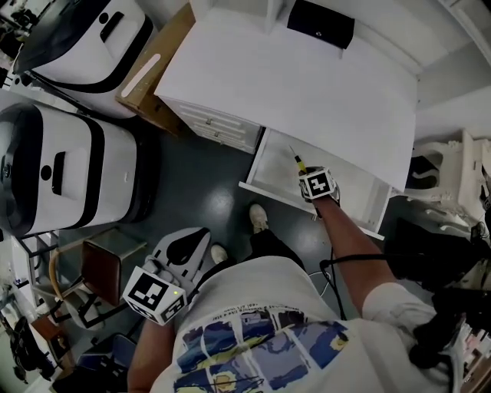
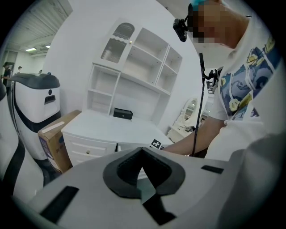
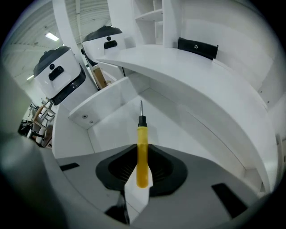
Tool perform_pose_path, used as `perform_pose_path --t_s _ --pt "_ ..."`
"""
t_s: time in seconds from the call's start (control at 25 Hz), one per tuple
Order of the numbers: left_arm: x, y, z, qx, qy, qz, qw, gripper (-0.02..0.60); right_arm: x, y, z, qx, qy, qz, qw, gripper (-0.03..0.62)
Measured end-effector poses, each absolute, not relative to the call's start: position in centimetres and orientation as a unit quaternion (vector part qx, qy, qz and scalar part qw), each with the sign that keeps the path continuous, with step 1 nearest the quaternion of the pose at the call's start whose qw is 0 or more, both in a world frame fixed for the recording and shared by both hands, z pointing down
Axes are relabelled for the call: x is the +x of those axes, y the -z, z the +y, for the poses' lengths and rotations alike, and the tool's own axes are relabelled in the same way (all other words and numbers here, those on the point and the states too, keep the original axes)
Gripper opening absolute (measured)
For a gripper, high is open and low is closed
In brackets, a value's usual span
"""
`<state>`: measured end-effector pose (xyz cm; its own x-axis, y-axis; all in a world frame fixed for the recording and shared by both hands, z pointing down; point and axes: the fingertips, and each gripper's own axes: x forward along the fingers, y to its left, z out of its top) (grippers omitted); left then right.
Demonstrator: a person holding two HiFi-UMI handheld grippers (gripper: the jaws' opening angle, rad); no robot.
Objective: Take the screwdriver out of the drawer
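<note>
The white desk's drawer (image 1: 270,163) (image 3: 117,117) stands pulled open. My right gripper (image 1: 304,173) (image 3: 142,155) reaches down into it, shut on the yellow handle of the screwdriver (image 1: 296,160) (image 3: 141,134). The thin metal shaft sticks out past the fingertips toward the back of the drawer, over its white floor. My left gripper (image 1: 196,241) (image 2: 143,152) is held low beside the person's body, well away from the drawer, with its jaws together and nothing in them.
A black box (image 1: 321,23) (image 3: 198,47) lies on the desk top (image 1: 307,84). Two white machines (image 1: 61,169) and a cardboard box (image 1: 153,77) stand left of the desk. A stool (image 1: 107,265) is near my left gripper, and a white chair (image 1: 453,176) at right.
</note>
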<state>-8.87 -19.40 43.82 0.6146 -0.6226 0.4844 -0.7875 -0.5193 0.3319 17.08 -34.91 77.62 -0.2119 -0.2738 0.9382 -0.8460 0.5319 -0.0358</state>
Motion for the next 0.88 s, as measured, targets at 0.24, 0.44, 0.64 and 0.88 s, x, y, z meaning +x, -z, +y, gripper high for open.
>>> perform_pose_path --t_s 0.24,0.44,0.64,0.88 --pt "-10.4 -43.2 -17.6 0.869 -0.134 -0.403 0.255 0.014 17.1 -74.2 -34.1 0.399 -0.286 -0.725 0.483 0.092" --pt "-12.3 -42.7 -15.6 0.873 -0.125 -0.399 0.249 0.014 16.5 -71.6 -32.3 0.412 -0.287 -0.726 0.470 0.092" --pt "-13.8 -42.3 -13.9 0.878 -0.116 -0.395 0.243 0.013 15.4 -68.8 -30.5 0.425 -0.288 -0.733 0.446 0.092" --pt "-15.6 -41.9 -11.6 0.887 -0.109 -0.386 0.229 0.014 12.2 -64.9 -27.3 0.424 -0.280 -0.753 0.417 0.092"
